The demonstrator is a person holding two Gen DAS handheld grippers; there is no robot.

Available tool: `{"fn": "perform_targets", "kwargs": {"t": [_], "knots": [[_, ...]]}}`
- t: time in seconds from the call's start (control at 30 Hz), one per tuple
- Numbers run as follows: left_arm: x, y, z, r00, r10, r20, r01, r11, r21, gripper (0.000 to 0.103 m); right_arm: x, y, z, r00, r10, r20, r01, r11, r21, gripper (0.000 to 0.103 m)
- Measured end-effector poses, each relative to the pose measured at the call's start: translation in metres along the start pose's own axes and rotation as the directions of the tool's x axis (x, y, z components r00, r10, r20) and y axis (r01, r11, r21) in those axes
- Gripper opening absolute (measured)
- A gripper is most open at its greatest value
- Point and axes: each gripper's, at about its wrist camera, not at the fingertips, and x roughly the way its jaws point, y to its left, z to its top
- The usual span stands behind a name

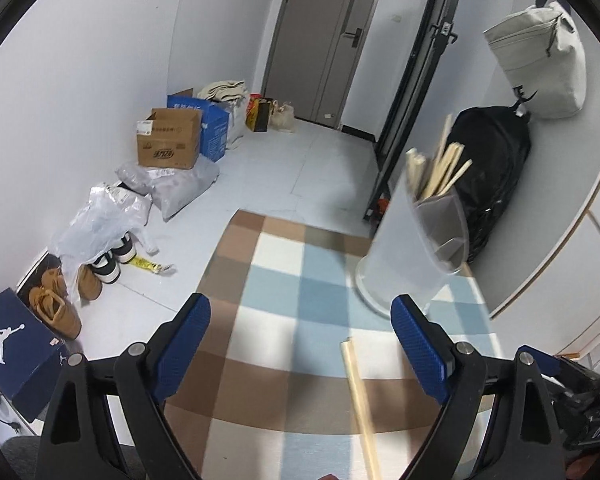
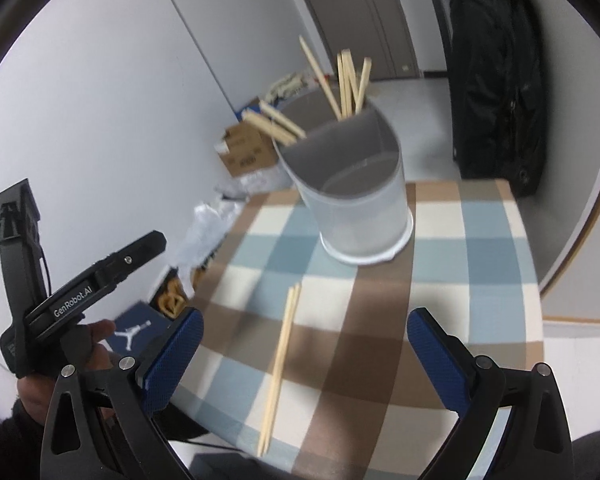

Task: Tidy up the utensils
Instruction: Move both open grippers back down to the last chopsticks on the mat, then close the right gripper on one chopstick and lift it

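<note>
my left claw [image 1: 300,344] hangs with its blue pads apart and nothing between them, over the checked cloth of the table [image 1: 260,360]. just right of its centre line lies the loose pair of chopsticks [image 2: 282,364], flat on the cloth and near my edge. i judge this is the pick-up step: one claw needs to come down astride the sticks, close on both, then carry them to the holder [image 2: 356,200], which stands further back and already has several chopsticks leaning in its rear compartment. my right claw [image 2: 304,344] is also spread wide and empty, the sticks just left of its middle. beyond the table, boxes [image 1: 168,142] and bags line the pale floor by the wall, and a grey door [image 1: 324,40] is closed.
</note>
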Motion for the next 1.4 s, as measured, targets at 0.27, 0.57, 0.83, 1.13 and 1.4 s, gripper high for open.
{"fn": "perform_targets", "kwargs": {"t": [0.27, 0.57, 0.83, 1.13, 1.4], "knots": [[0.016, 0.021, -0.009, 0.998, 0.043, -0.054, -0.044, 0.999, -0.016, 0.089, 0.054, -0.002, -0.014, 0.985, -0.035, -0.166, 0.038, 0.999, 0.016, 0.071], [0.028, 0.035, -0.007, 0.996, 0.024, -0.087, -0.031, 0.996, -0.082, 0.089, 0.104, 0.006, -0.012, 0.952, -0.086, -0.292, 0.081, 0.996, -0.028, 0.034], [0.032, 0.044, -0.004, 0.994, -0.006, -0.106, -0.007, 0.992, -0.123, 0.089, 0.133, 0.024, -0.004, 0.932, -0.121, -0.342, 0.091, 0.990, -0.104, 0.023], [0.036, 0.048, -0.002, 0.991, -0.023, -0.132, 0.003, 0.988, -0.153, 0.089, 0.148, 0.034, 0.001, 0.910, -0.206, -0.359, 0.150, 0.973, -0.176, 0.017], [0.038, 0.047, -0.003, 0.988, -0.030, -0.152, 0.006, 0.987, -0.162, 0.089, 0.148, 0.031, 0.004, 0.894, -0.245, -0.376, 0.194, 0.967, -0.168, 0.013]]}}
